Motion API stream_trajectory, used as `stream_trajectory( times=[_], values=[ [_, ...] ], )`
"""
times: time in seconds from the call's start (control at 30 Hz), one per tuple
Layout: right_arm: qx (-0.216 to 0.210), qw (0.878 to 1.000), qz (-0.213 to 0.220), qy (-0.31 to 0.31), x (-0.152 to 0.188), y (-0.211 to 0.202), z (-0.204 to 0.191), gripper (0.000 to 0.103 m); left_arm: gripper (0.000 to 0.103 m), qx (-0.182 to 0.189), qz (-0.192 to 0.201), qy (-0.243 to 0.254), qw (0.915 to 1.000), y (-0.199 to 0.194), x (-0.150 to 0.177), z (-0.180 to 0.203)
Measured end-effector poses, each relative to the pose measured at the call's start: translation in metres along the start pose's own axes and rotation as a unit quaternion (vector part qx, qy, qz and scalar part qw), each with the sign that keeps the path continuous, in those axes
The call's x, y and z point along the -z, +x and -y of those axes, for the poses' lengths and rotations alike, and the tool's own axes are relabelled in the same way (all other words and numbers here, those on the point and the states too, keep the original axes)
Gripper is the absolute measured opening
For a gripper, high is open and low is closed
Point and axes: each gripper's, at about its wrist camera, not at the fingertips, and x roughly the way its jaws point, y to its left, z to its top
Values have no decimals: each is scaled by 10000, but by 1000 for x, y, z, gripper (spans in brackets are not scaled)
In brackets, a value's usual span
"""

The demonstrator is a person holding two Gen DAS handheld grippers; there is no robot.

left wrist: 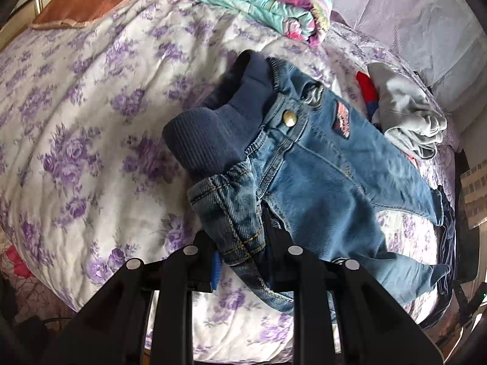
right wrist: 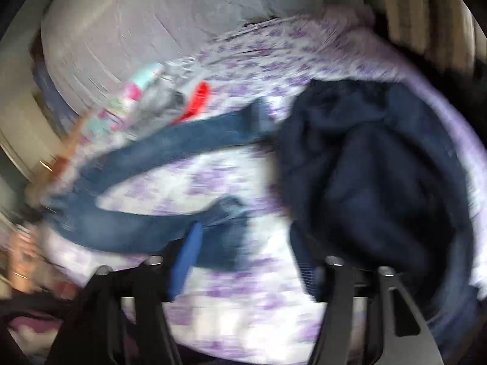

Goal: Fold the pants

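Observation:
Small blue jeans (left wrist: 319, 164) with a navy ribbed waistband (left wrist: 210, 140) lie on the purple-flowered bedspread (left wrist: 76, 140). My left gripper (left wrist: 240, 243) is shut on the denim at the waist edge and lifts it a little. In the blurred right wrist view the jeans' two legs (right wrist: 170, 140) stretch across the bedspread (right wrist: 243, 319). My right gripper (right wrist: 252, 252) is open, its blue-padded left finger (right wrist: 185, 261) beside the near leg's cuff (right wrist: 225, 213), not holding it.
A folded teal and pink blanket (left wrist: 258, 3) lies at the back. Grey and red clothes (left wrist: 404, 112) lie right of the jeans. A dark navy garment (right wrist: 374, 176) is heaped on the right. The bed's edge runs along the left.

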Motion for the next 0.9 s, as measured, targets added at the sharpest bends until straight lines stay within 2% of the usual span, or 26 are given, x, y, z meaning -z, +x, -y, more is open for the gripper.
stream_trajectory(
  times=[0.07,0.13,0.23,0.27,0.3,0.37,0.43,0.5,0.53,0.57,0.63,0.67,0.7,0.73,0.77,0.83,0.9],
  values=[
    [-309,9986,-228,367,-4,16,-8,96,21,68,-14,-51,10000,1,-1,-2],
    [-371,9958,-545,635,-7,40,-17,95,21,87,42,-16,10000,-1,-2,2],
    [203,9932,-849,771,-17,76,-24,95,25,46,36,58,10000,0,-3,6],
    [268,9908,-1023,848,-17,91,-24,93,36,31,25,70,10000,1,-4,6],
    [161,9879,-1182,988,-15,102,-23,67,40,21,9,70,10000,4,-4,6],
    [142,9884,-1207,906,-17,112,-22,7,38,-25,42,138,9999,9,-5,7],
    [64,9961,-749,456,-31,104,-37,7,18,-95,109,230,9996,11,-8,8],
    [-227,9996,1,-175,-52,70,-69,6,17,63,157,104,9998,5,-11,4],
    [-383,9976,381,-437,-59,52,-83,6,17,143,240,36,9996,-3,-11,1],
    [-592,9907,918,-811,-61,23,-98,6,17,161,323,36,9993,-9,-10,1],
    [-843,9801,1452,-1061,-47,-11,-98,6,17,186,489,53,9986,-23,-1,-3],
    [-894,9794,1494,-1027,-34,-15,-87,6,17,217,486,39,9986,-25,4,-6],
    [-813,9839,1325,-881,-24,-8,-74,6,17,190,420,83,9989,-22,12,-10],
    [-631,9937,807,-450,-2,20,-43,6,17,131,338,121,9993,-15,18,-12],
    [-490,9977,438,-186,18,41,-23,7,19,88,215,148,9996,-6,25,-15],
    [-367,9991,-167,135,61,78,1,7,20,13,39,177,9998,12,39,-20],
    [-523,9983,60,260,81,75,3,7,20,10,146,202,9997,10,43,-21]
  ],
)
